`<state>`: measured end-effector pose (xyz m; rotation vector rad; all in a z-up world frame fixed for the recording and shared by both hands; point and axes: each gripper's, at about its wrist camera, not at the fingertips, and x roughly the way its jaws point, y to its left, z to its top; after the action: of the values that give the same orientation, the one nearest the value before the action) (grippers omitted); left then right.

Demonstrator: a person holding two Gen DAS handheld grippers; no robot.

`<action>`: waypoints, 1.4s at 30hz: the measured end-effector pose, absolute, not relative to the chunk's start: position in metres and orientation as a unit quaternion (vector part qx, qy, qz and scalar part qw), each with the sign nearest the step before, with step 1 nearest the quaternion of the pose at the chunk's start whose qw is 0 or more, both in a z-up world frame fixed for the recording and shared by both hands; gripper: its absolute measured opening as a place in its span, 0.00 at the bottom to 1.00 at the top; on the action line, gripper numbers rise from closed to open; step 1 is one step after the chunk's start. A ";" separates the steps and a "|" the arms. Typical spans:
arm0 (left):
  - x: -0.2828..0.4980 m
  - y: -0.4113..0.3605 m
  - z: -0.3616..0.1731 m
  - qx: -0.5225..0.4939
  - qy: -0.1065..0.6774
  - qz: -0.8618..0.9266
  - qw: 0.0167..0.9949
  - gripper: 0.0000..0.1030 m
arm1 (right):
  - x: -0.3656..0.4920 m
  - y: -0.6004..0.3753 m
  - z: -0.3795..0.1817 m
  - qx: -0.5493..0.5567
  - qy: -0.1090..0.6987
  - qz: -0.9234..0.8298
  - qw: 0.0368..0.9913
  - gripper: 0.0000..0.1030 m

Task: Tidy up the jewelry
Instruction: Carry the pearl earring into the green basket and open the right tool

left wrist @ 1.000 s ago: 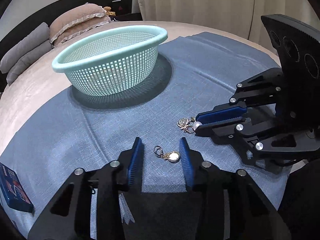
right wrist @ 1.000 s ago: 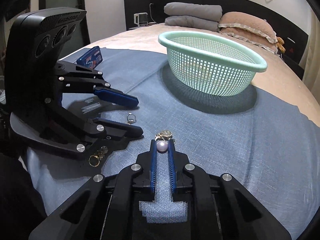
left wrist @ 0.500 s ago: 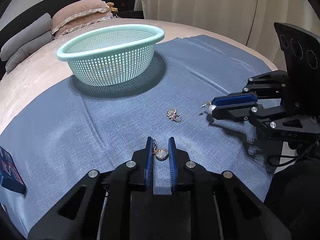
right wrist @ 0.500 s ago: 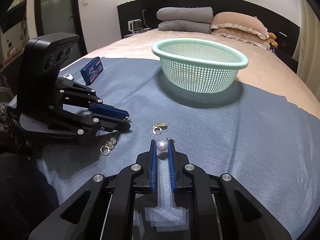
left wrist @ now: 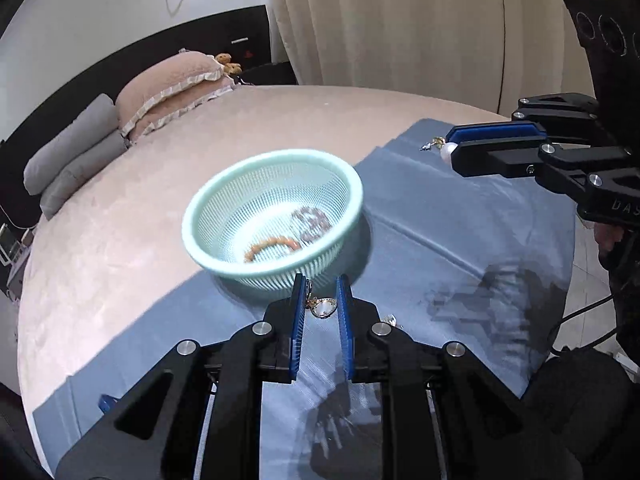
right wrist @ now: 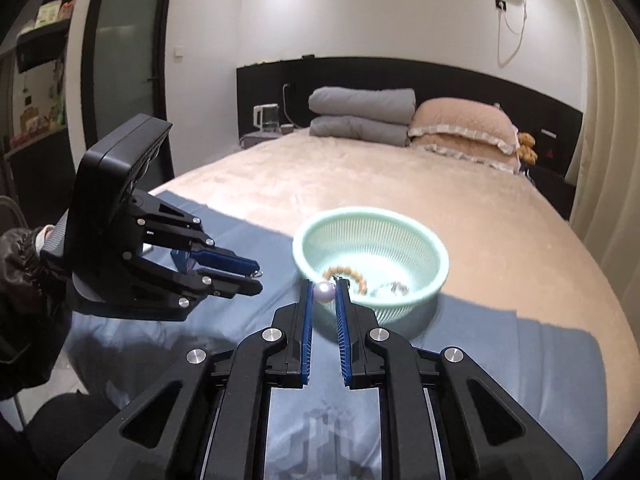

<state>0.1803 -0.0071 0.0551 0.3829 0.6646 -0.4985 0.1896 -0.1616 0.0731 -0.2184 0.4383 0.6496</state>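
A mint green mesh basket [left wrist: 192,236] [right wrist: 436,248] stands on the blue cloth [left wrist: 440,240] on the bed. Inside lie an orange bead bracelet [left wrist: 272,246] [right wrist: 346,271] and a darker bracelet [left wrist: 312,220]. My left gripper [left wrist: 322,294] is shut on a small gold pendant [left wrist: 323,307], held in the air just short of the basket's near rim. My right gripper [right wrist: 322,294] is shut on a pearl earring [right wrist: 323,292], held high by the basket's near-left rim. It also shows in the left wrist view [left wrist: 450,150], and the left gripper shows in the right wrist view [right wrist: 256,280].
A small jewelry piece [left wrist: 390,320] lies on the cloth beside the left fingers. Pillows [right wrist: 460,128] and folded grey bedding [right wrist: 360,116] lie at the headboard. A curtain [left wrist: 400,20] hangs beyond the bed. A blue card [left wrist: 106,402] peeks out under the left gripper.
Both grippers have risen off the cloth with their jewelry and moved toward the basket; I now look down into it from above.
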 end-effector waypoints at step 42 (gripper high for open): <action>0.283 -0.017 0.006 0.158 0.366 -0.255 0.881 0.16 | 0.318 -0.133 0.000 -0.101 0.306 0.312 0.894 0.11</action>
<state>0.2831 -0.0171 0.0064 0.3284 0.7621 -0.5314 0.3180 -0.1326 0.0004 -0.2104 0.6344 0.6471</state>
